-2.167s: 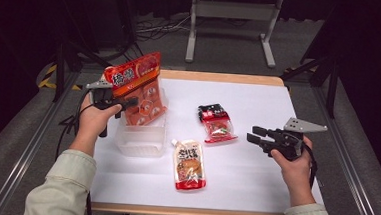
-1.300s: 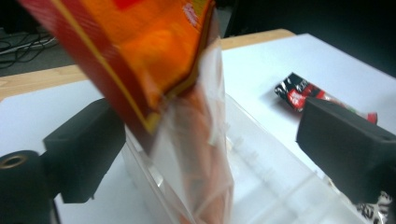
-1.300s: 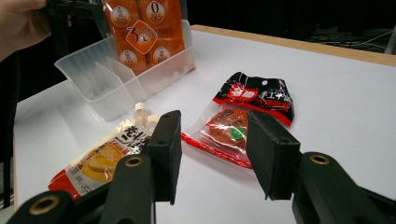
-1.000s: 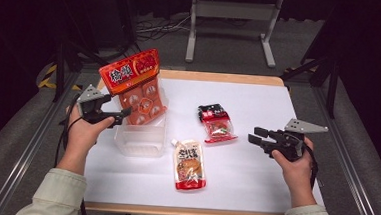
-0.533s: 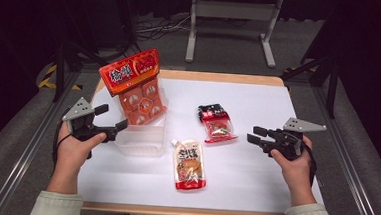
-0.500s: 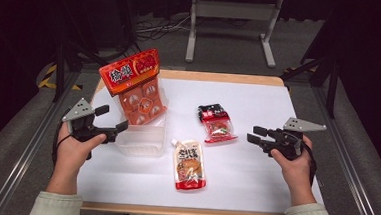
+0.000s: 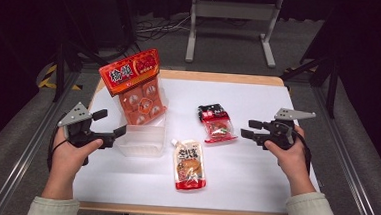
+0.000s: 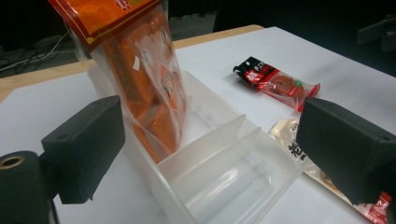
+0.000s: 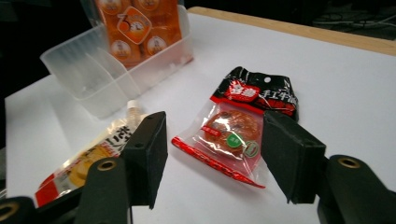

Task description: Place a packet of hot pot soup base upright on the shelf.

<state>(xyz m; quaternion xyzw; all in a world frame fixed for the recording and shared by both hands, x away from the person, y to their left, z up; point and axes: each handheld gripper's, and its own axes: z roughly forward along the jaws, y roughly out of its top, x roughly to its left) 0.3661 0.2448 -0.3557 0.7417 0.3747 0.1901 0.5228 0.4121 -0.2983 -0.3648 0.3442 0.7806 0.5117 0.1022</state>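
An orange snack bag stands upright in the far compartment of a clear plastic bin; the near compartment holds nothing. My left gripper is open just left of the bin, its jaws apart with nothing between them. A black-and-red snack packet lies mid-table. My right gripper is open just right of that packet. A white spouted pouch lies flat near the front.
The white table top has a wooden far edge. A metal stand and cables sit on the floor beyond. Metal rails run along both sides of the table.
My left gripper has let go of the orange bag and drawn back toward the near left; the bag stays standing in the bin. The right gripper has barely moved.
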